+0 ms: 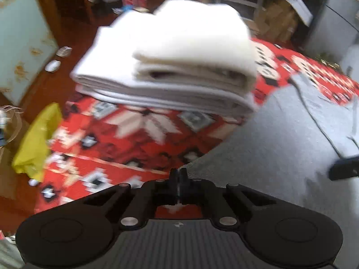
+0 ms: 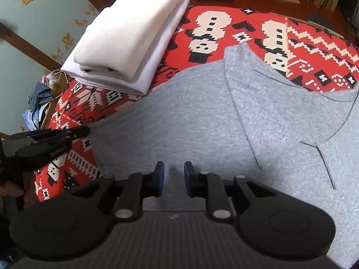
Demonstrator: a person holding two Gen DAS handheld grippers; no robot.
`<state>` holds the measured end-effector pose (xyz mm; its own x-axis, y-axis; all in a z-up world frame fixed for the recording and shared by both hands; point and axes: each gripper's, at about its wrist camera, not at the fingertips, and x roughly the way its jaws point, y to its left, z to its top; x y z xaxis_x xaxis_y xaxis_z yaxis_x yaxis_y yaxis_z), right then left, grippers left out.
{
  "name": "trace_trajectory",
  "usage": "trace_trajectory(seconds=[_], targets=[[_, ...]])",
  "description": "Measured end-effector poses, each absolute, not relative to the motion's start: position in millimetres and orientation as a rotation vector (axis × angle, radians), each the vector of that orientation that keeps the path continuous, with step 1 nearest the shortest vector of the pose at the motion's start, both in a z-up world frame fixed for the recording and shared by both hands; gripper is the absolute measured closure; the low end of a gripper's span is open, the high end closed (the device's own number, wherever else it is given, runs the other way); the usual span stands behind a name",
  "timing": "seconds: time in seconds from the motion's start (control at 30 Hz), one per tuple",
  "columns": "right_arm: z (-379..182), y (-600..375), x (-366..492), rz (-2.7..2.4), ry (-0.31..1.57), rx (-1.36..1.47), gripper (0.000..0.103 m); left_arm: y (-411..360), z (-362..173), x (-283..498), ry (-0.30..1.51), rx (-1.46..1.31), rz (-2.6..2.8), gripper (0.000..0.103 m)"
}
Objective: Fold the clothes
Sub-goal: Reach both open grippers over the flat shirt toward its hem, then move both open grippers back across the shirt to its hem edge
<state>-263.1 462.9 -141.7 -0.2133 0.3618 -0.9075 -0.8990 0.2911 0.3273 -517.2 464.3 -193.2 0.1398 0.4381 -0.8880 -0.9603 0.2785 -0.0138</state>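
Grey cloth, a soft shirt [image 2: 202, 116], lies spread flat on a red blanket [image 2: 291, 44] with black and white shapes on it. In the right wrist view the shirt fills the middle and the whole side from 3 o'clock to 6 o'clock, and one part of it is folded over at about 2 o'clock. The right gripper [image 2: 174, 177] sits at 6 o'clock, just above the shirt. Its two blue-tipped fingers [image 2: 159, 174] stand a little apart, with only grey cloth showing in the gap, and they hold nothing. The left gripper [image 2: 78, 132] pokes in from 9 o'clock, and its tip is at the left edge of the shirt. In the left wrist view, which is blurry, the left gripper [image 1: 178, 174] has its fingers pressed tight together. I cannot tell if any cloth is pinched between them. The shirt [image 1: 280, 145] lies there from 3 o'clock down to 5 o'clock, right next to the fingers. A pile of folded white cloth [image 2: 128, 38] rests on the blanket at 11 o'clock, close to the shirt but not touching it. A yellow bag [image 1: 36, 141] sits at 9 o'clock beside the blanket.
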Motion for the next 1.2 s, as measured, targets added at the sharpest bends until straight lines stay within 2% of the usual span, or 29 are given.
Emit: trace_trajectory(seconds=[0.17, 0.23, 0.3, 0.33, 0.37, 0.4, 0.43, 0.47, 0.5, 0.57, 0.67, 0.73, 0.93, 1.07, 1.2], targets=[[-142.9, 459.6, -254.3, 1.249, 1.306, -0.549, 0.081, 470.5, -197.0, -518.7, 0.941, -0.746, 1.152, 0.101], [-142.0, 456.3, -250.6, 1.244, 1.301, -0.541, 0.076, 469.8, -196.5, -514.5, 0.967, -0.718, 1.15, 0.097], [-140.8, 452.5, -246.9, 1.238, 1.292, -0.535, 0.071, 470.6, -194.1, -517.2, 0.972, -0.736, 1.155, 0.088], [-140.3, 450.2, -244.1, 1.231, 1.288, -0.533, 0.069, 470.8, -192.4, -519.0, 0.97, -0.751, 1.158, 0.075], [-139.7, 447.8, -241.3, 1.224, 1.284, -0.531, 0.065, 470.9, -190.6, -520.9, 0.969, -0.766, 1.161, 0.068], [-138.9, 444.4, -237.9, 1.216, 1.28, -0.529, 0.063, 471.0, -188.8, -522.8, 0.968, -0.78, 1.163, 0.068], [-137.8, 439.7, -233.7, 1.204, 1.273, -0.528, 0.056, 470.4, -185.6, -523.0, 0.973, -0.778, 1.166, 0.067], [-136.4, 434.3, -229.2, 1.191, 1.262, -0.528, 0.047, 469.5, -181.5, -521.6, 0.981, -0.773, 1.167, 0.061], [-134.9, 428.9, -224.7, 1.178, 1.252, -0.529, 0.043, 468.0, -176.2, -518.4, 0.986, -0.765, 1.167, 0.057], [-131.8, 416.5, -215.2, 1.156, 1.235, -0.527, 0.026, 463.1, -164.5, -509.5, 0.987, -0.742, 1.165, 0.035], [-125.9, 392.5, -197.8, 1.095, 1.196, -0.53, 0.007, 449.5, -146.9, -483.1, 0.975, -0.687, 1.134, 0.014], [-123.3, 373.6, -185.9, 1.055, 1.185, -0.528, 0.001, 438.3, -141.7, -459.0, 0.988, -0.666, 1.083, 0.007], [-135.9, 316.6, -155.8, 0.896, 1.244, -0.535, 0.0, 395.8, -153.2, -386.9, 1.017, -0.602, 0.943, 0.002], [-147.8, 287.6, -147.9, 0.824, 1.201, -0.521, 0.0, 372.1, -170.1, -347.7, 1.002, -0.526, 0.838, 0.002], [-167.0, 274.2, -140.9, 0.786, 1.184, -0.551, 0.0, 361.0, -196.9, -319.3, 1.1, -0.467, 0.797, 0.002]])
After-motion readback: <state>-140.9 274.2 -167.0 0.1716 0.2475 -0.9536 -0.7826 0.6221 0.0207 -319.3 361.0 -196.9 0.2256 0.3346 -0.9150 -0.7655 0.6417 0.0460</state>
